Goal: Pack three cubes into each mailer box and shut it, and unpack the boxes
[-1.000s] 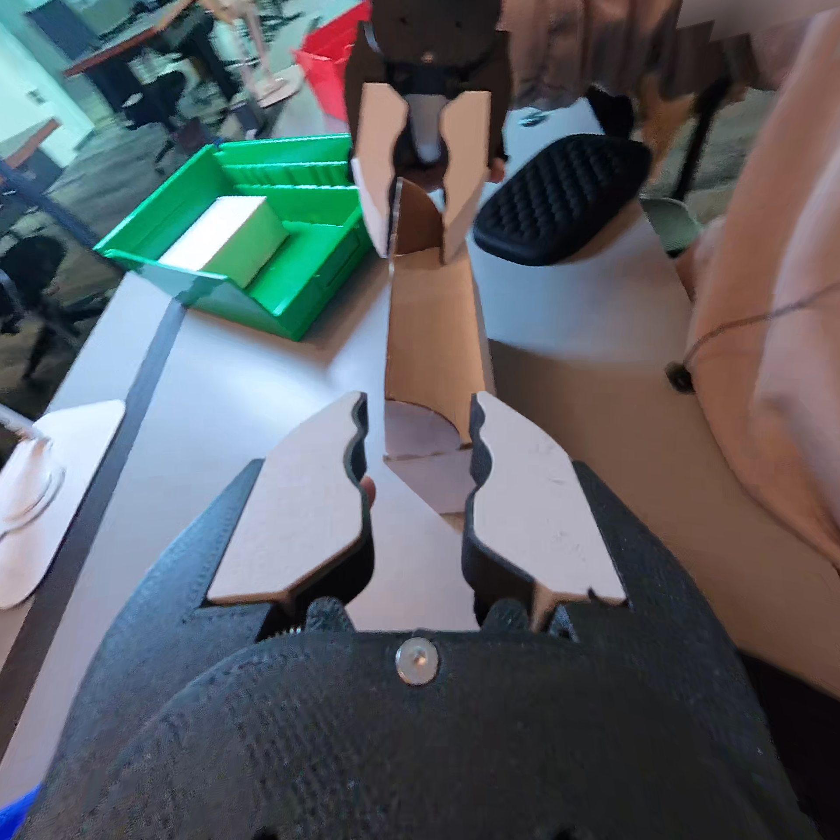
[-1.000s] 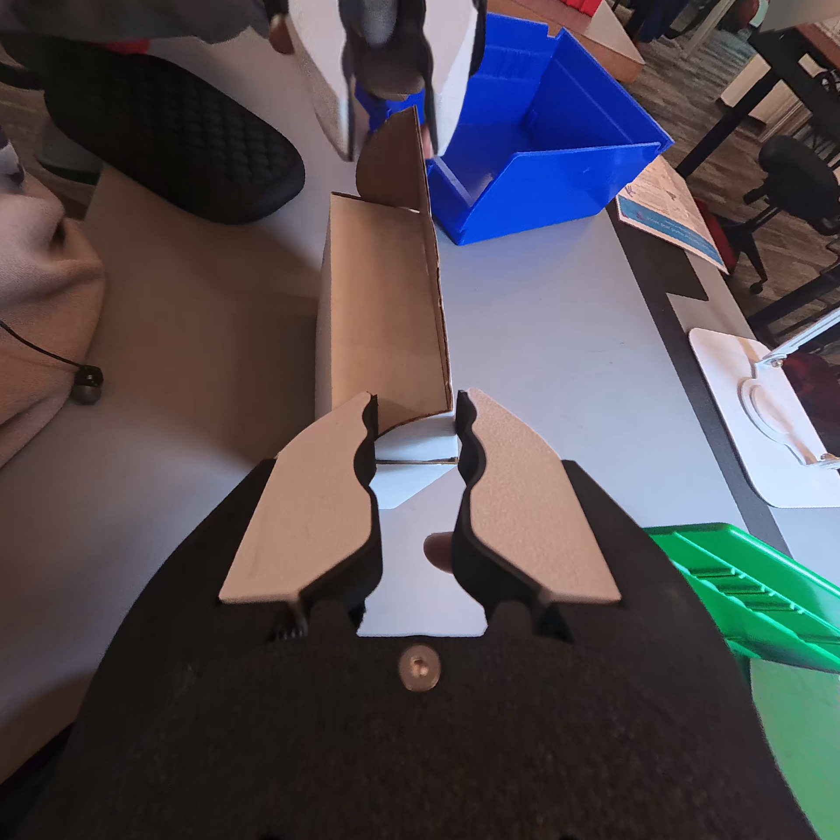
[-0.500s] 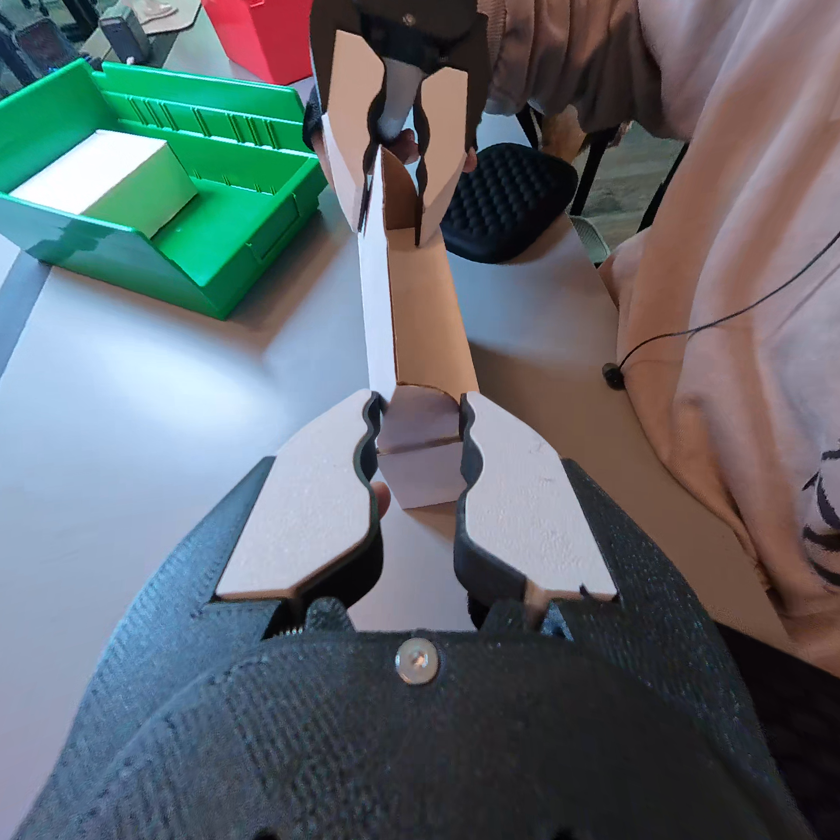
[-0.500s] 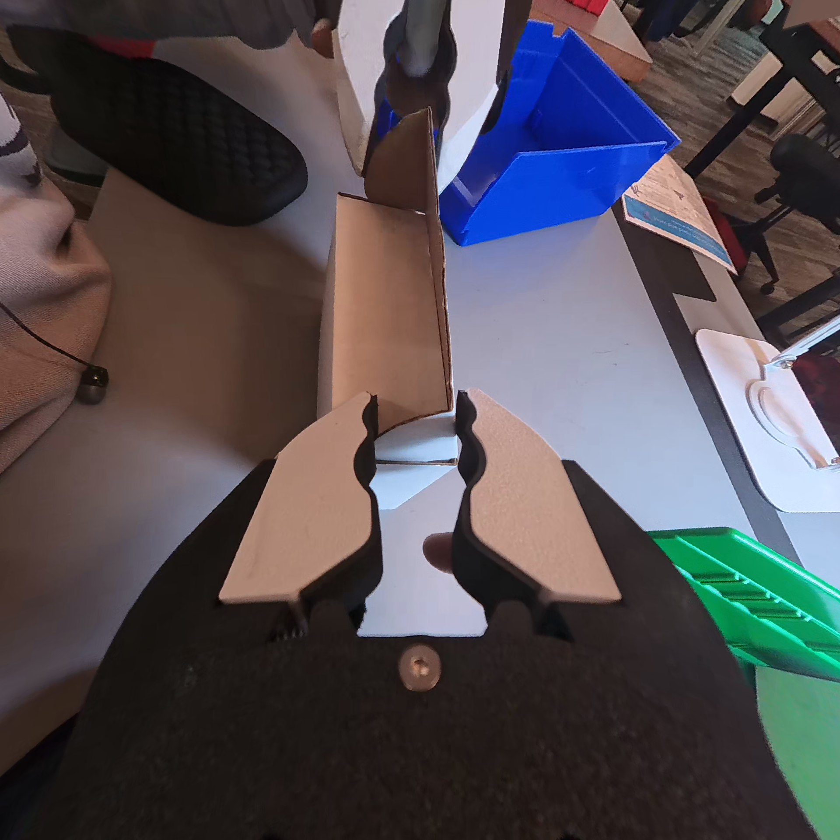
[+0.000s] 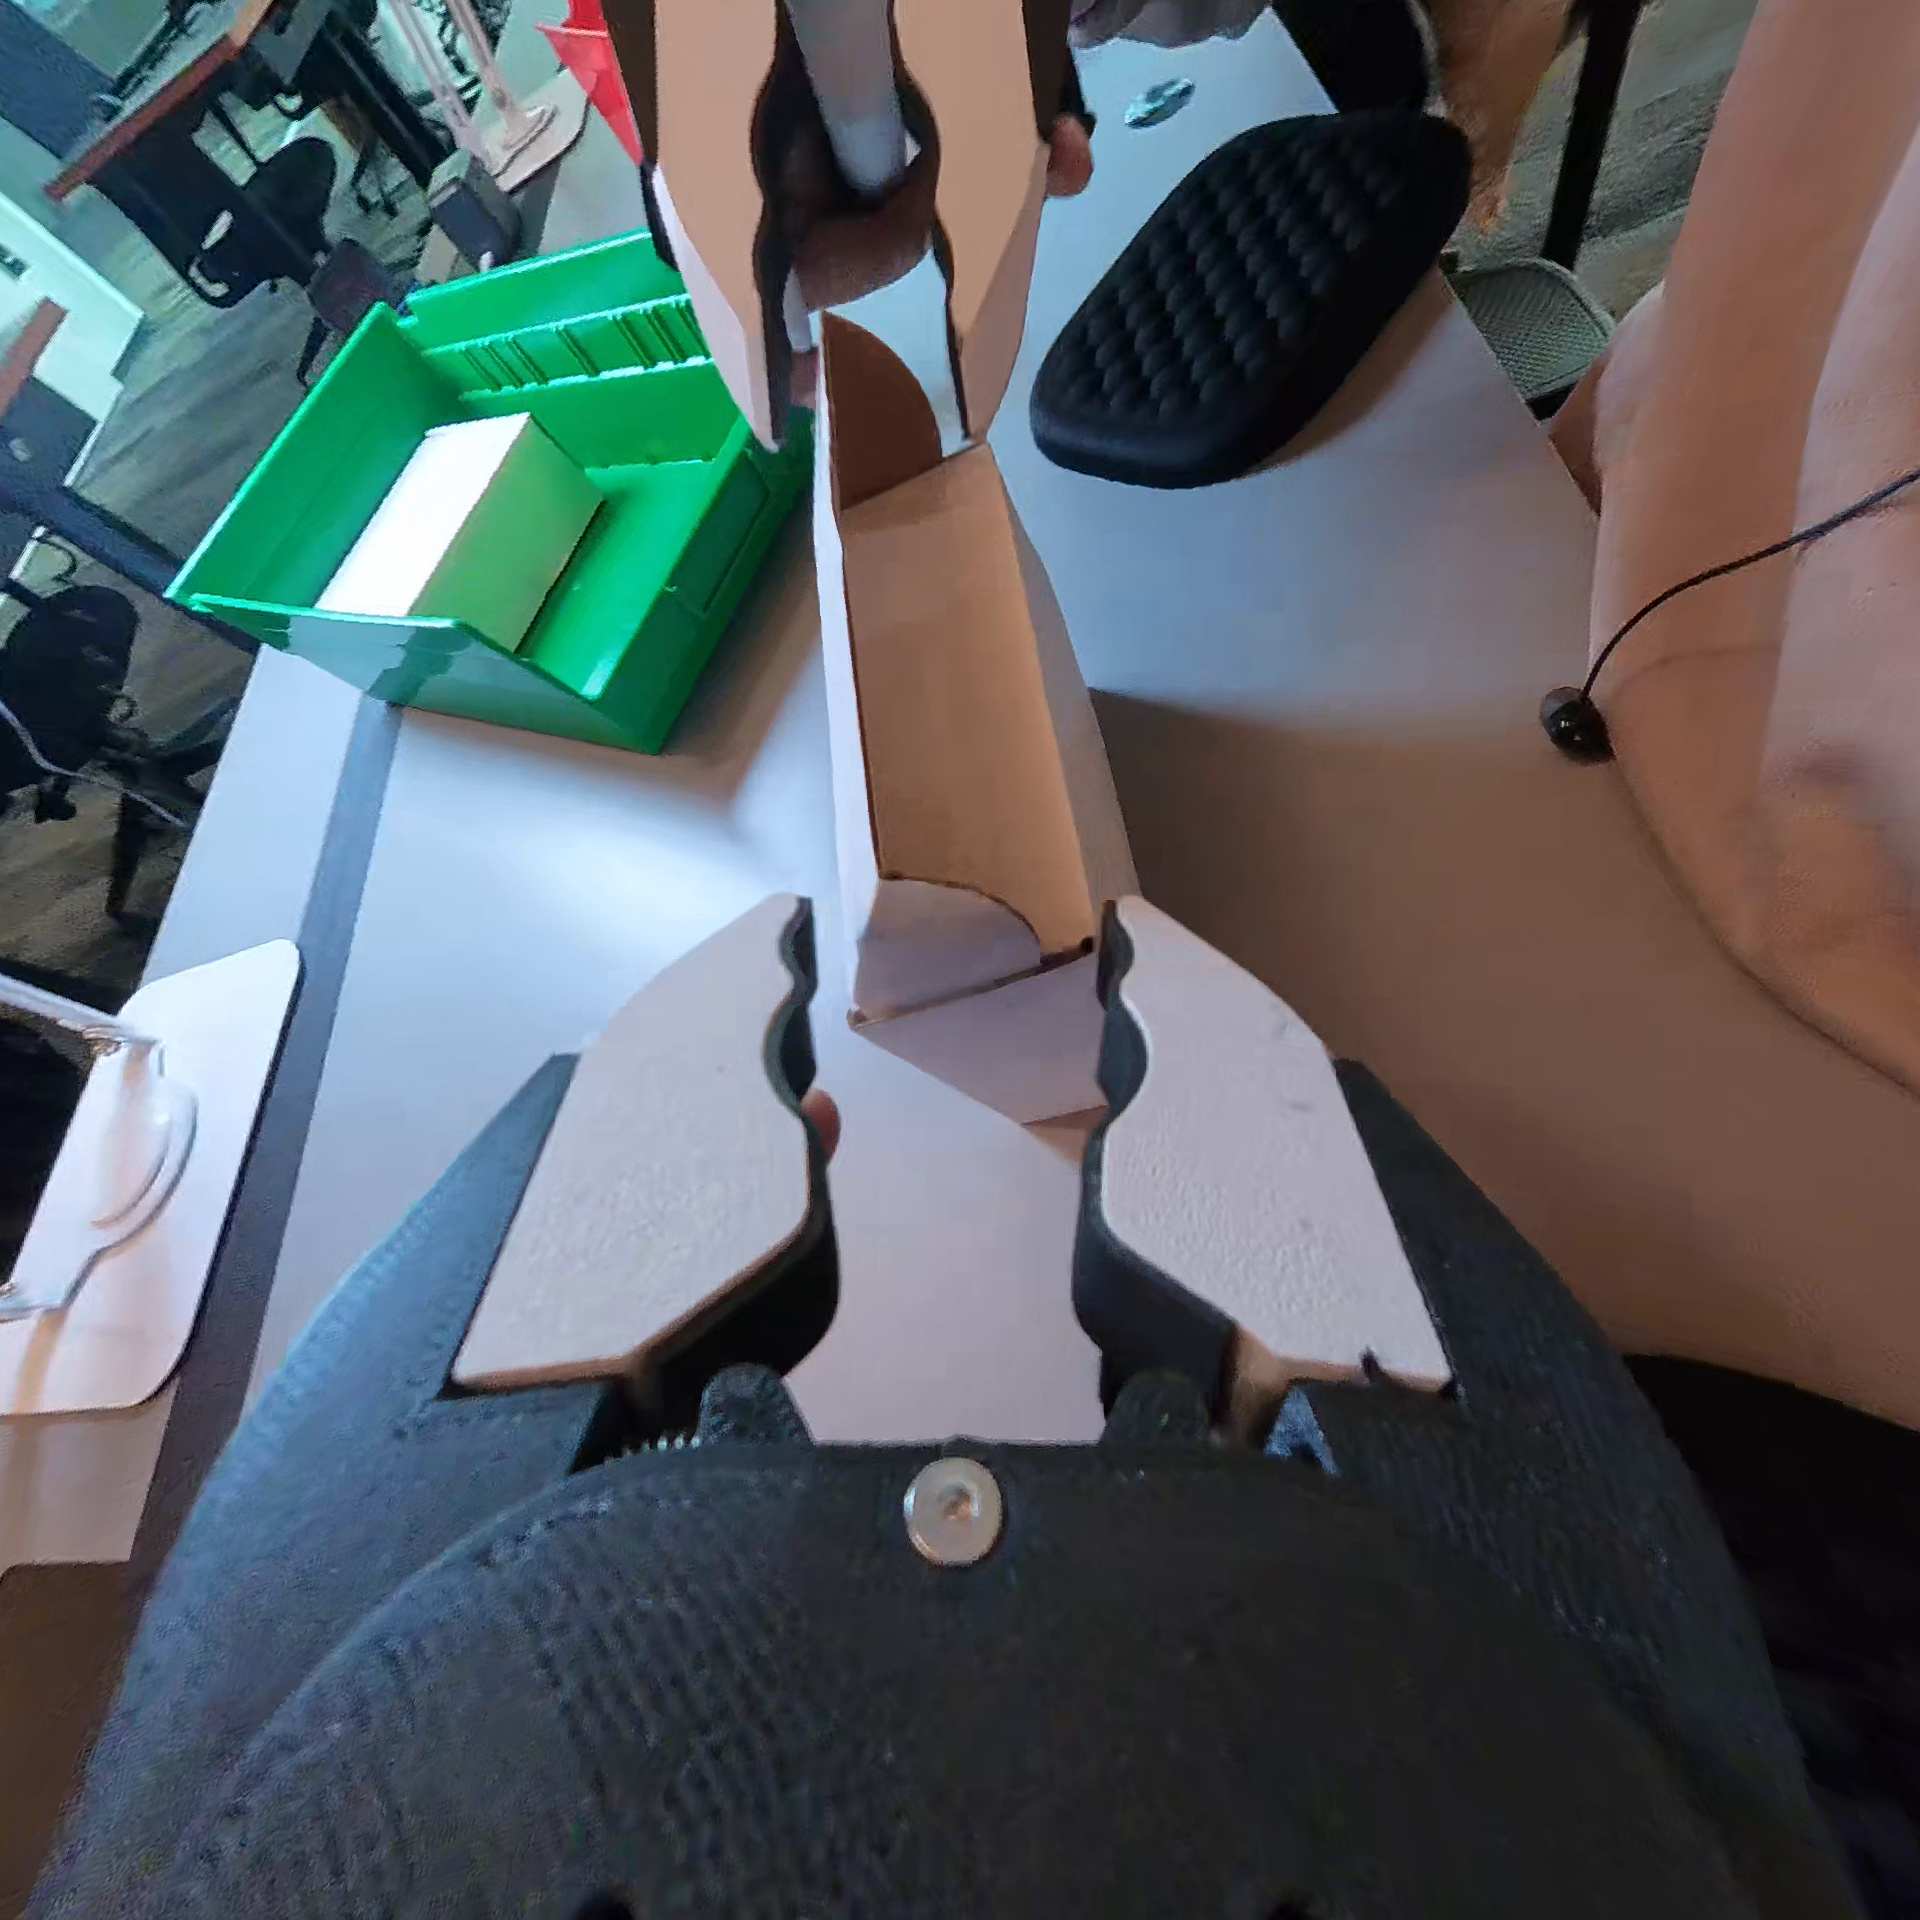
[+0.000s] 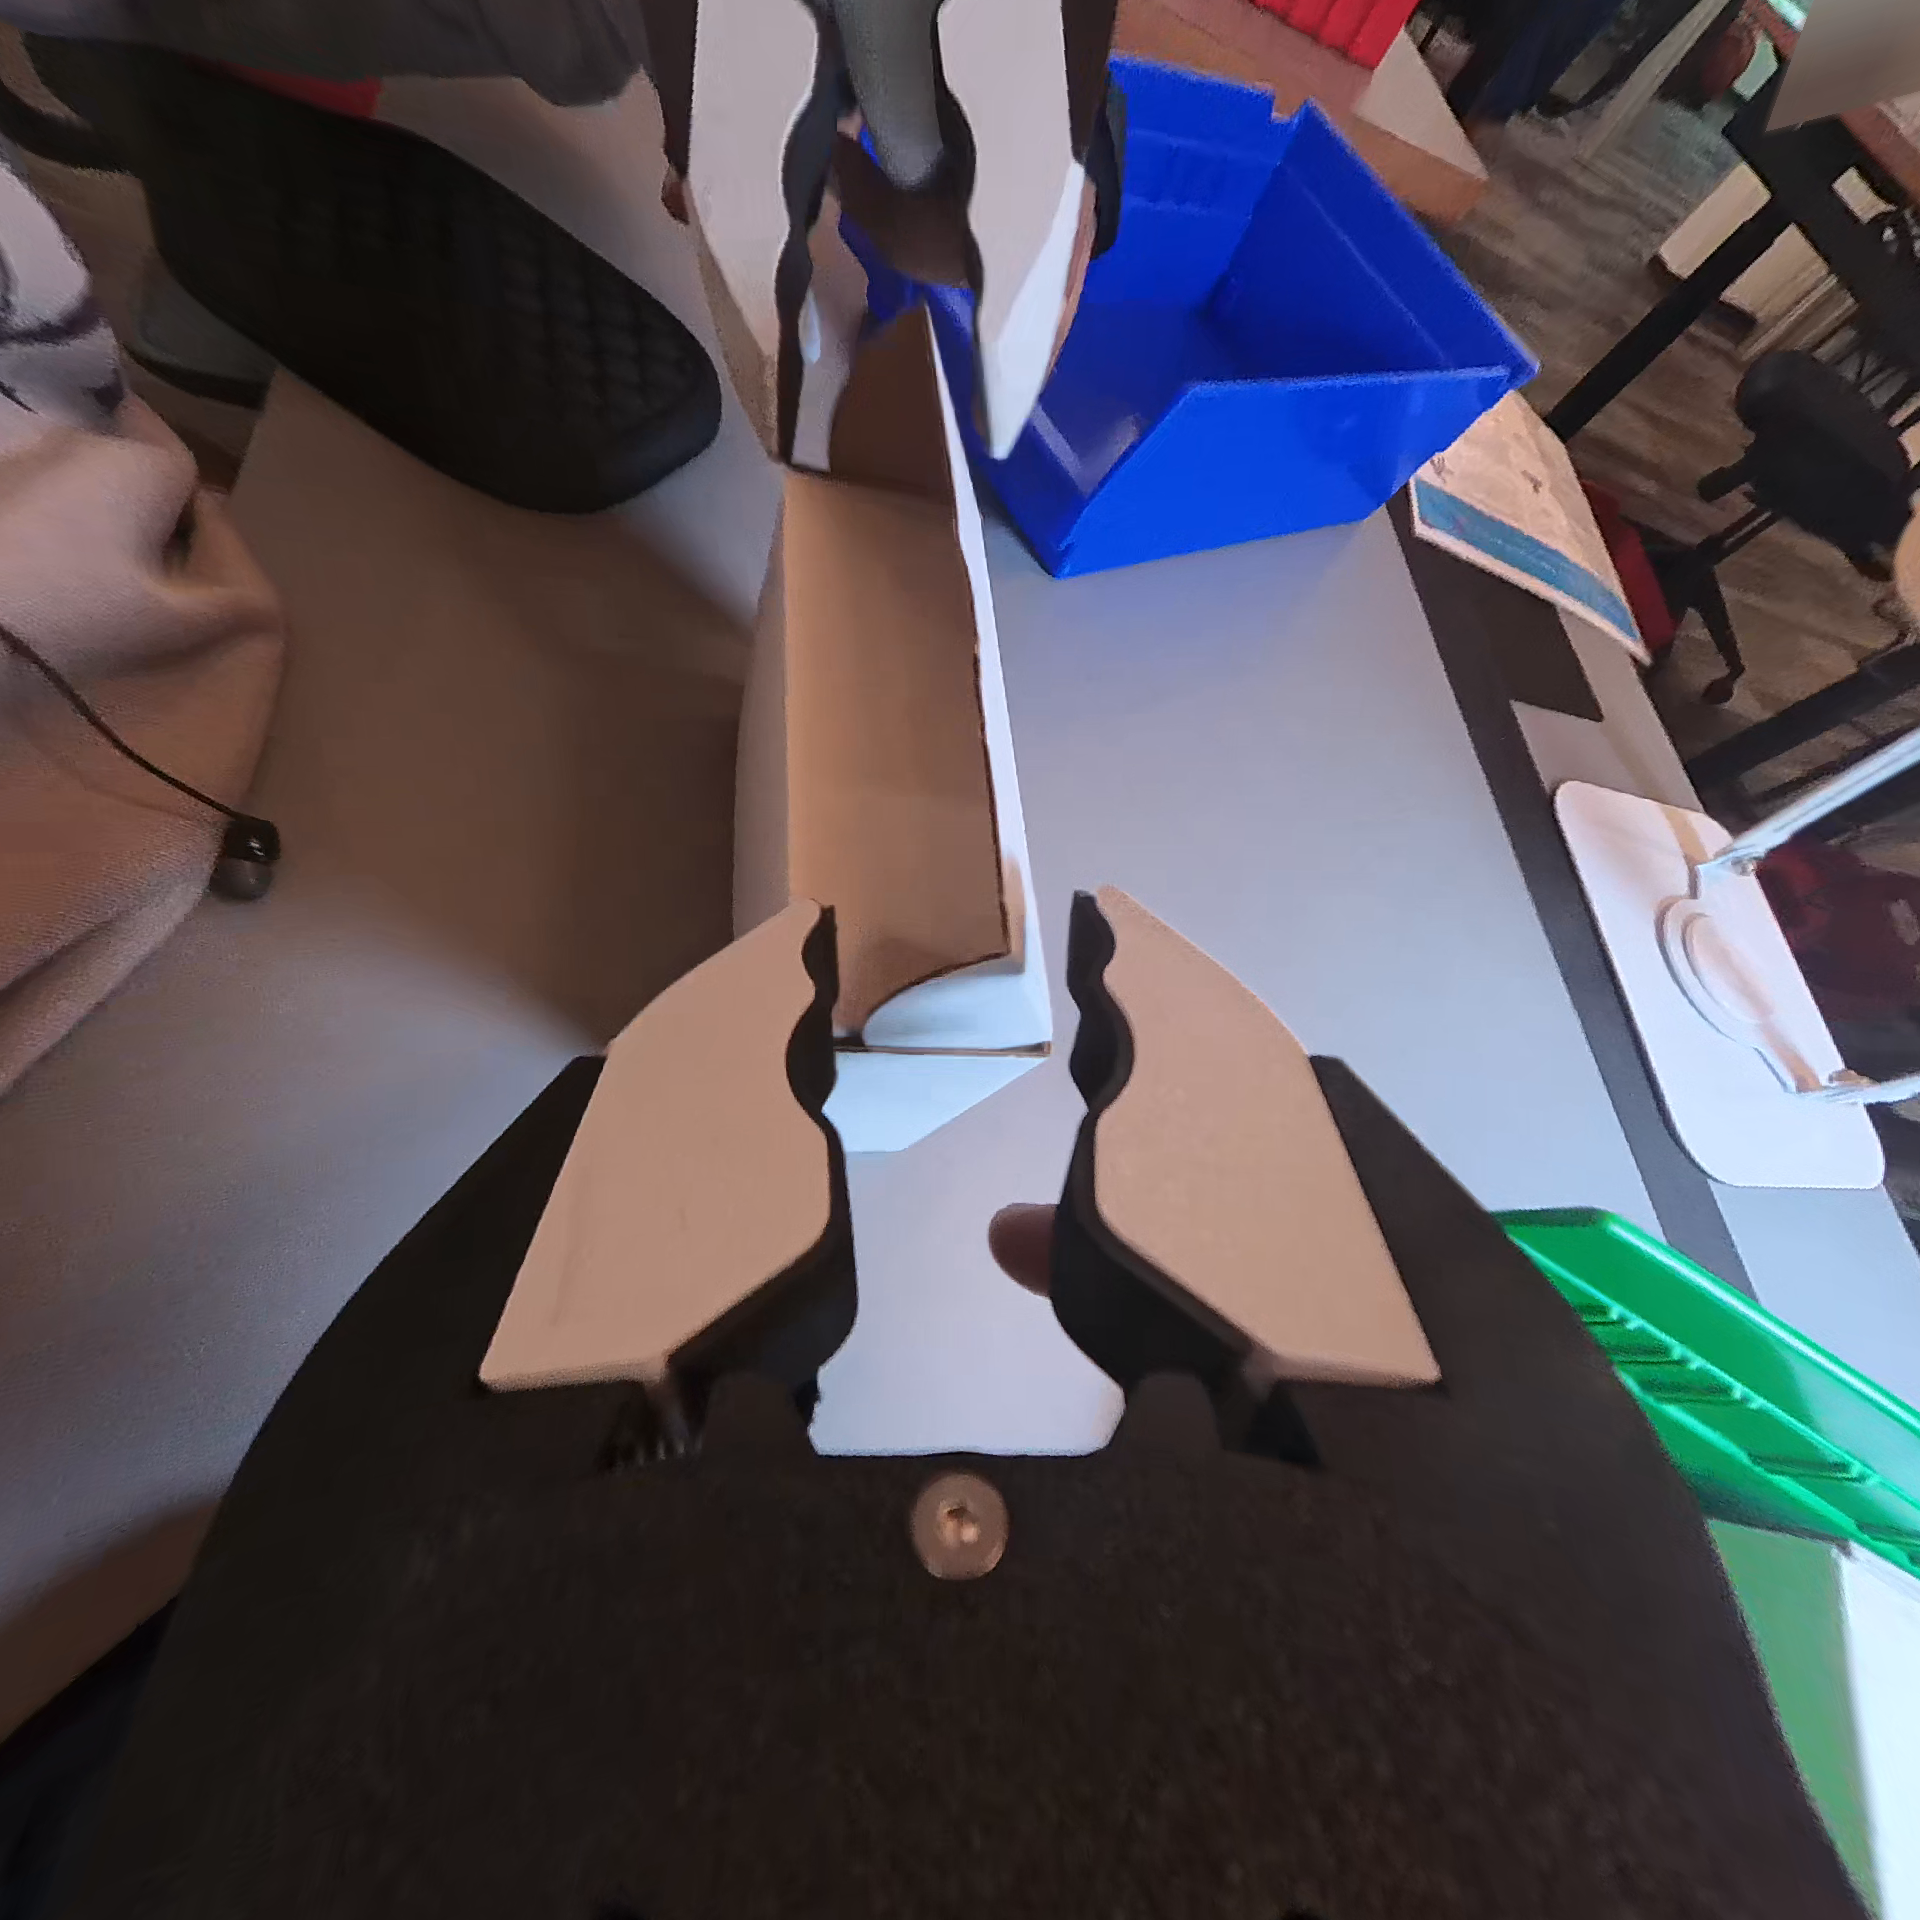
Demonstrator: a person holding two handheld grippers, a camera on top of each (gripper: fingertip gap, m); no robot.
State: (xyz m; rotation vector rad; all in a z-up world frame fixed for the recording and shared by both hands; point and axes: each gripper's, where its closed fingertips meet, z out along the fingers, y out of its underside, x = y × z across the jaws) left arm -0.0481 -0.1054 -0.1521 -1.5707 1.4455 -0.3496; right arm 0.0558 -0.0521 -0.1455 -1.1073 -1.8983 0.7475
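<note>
A long mailer box (image 5: 966,675), white outside and brown inside, lies on the grey table between my two grippers, its lid partly raised. My left gripper (image 5: 954,935) is open, its fingers on either side of the box's near end flap with a small gap. My right gripper (image 6: 953,912) is open at the opposite end of the box (image 6: 883,727), also with a gap beside the flap. Each gripper shows at the far end in the other's view: the right one (image 5: 868,431), the left one (image 6: 902,452). No cubes are visible.
A green bin (image 5: 468,675) holding a closed white box (image 5: 457,540) stands at the left gripper's far left. A blue bin (image 6: 1247,416) stands beyond the box's other end. A black chair seat (image 5: 1247,312) and a person's sleeve (image 5: 1766,623) border the table. A white stand base (image 6: 1714,987) lies near the edge. The gap from one gripper's tips to the other's is roughly 12 centimetres.
Both grippers have opened wider around the box's end flaps, which they held more tightly before. The left wrist view has swung, and the box lies lower on the table.
</note>
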